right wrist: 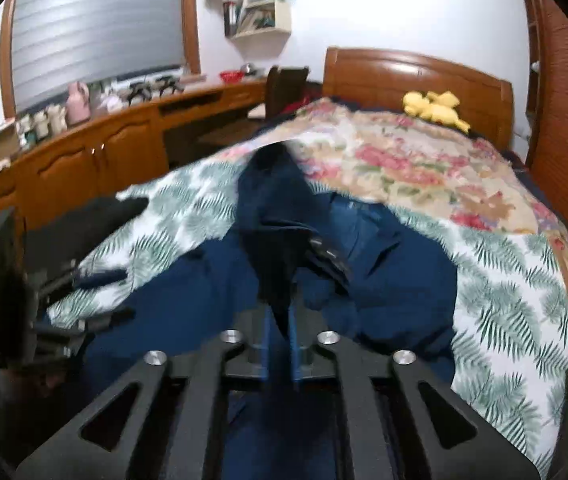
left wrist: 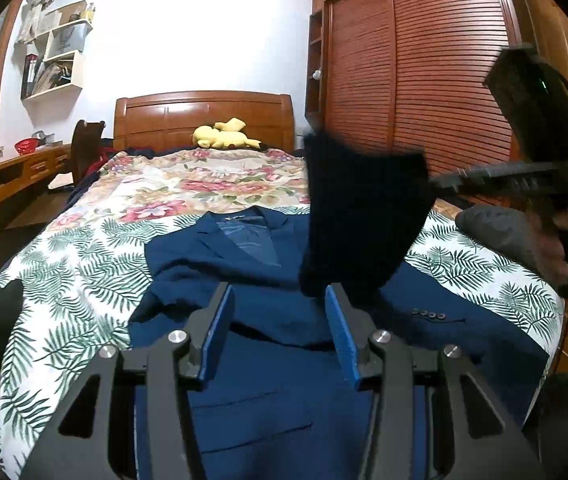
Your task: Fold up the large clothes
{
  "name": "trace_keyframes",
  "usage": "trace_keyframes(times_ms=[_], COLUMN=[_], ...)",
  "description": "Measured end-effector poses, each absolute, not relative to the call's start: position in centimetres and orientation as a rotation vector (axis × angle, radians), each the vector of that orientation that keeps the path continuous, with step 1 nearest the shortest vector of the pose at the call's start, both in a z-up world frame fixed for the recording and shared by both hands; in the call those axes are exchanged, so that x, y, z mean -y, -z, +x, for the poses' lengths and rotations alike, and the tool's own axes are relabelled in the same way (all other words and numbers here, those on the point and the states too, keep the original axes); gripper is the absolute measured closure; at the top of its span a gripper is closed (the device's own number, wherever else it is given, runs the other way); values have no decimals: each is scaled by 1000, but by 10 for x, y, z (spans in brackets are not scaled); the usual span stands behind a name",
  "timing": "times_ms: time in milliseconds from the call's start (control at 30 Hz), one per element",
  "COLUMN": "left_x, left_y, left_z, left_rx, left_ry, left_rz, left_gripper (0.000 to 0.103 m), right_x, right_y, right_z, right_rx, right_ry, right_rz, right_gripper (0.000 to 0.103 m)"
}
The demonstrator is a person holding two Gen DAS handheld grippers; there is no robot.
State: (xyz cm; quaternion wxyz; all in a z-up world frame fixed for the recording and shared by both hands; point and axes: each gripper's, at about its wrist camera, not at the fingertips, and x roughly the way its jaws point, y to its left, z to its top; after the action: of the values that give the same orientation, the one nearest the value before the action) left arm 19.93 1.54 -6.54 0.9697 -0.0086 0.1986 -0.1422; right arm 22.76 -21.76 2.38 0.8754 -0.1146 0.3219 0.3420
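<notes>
- While the navy jacket lies spread, collar away from you, on the leaf-print sheet, your right gripper has a dark fold of its cloth pinched between nearly closed pads, lifted off the bed.
- Your left gripper hangs half open over the jacket's middle, gripping nothing.
- Beyond lie a floral quilt and a yellow plush toy.

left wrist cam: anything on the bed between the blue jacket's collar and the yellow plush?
Nothing but bedding. In the left wrist view, only leaf-print sheet and floral quilt lie between the blue jacket collar and the yellow plush.
</notes>
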Motion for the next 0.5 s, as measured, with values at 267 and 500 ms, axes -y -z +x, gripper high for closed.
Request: trace_keyframes(times_ms=[267,500], left_x=[-31,-29], left_y=[66,80], left_z=[184,185], left_rx=[-400,-453], left_ry=[247,261], left_rz=[6,27], left_gripper=[57,57], right_x=[228,243], right_y=[-9,27], right_z=[197,191], right_rx=[-702,-748], right_ry=[-709,-630], right_rz=[-264,-271], right_gripper=[67,67])
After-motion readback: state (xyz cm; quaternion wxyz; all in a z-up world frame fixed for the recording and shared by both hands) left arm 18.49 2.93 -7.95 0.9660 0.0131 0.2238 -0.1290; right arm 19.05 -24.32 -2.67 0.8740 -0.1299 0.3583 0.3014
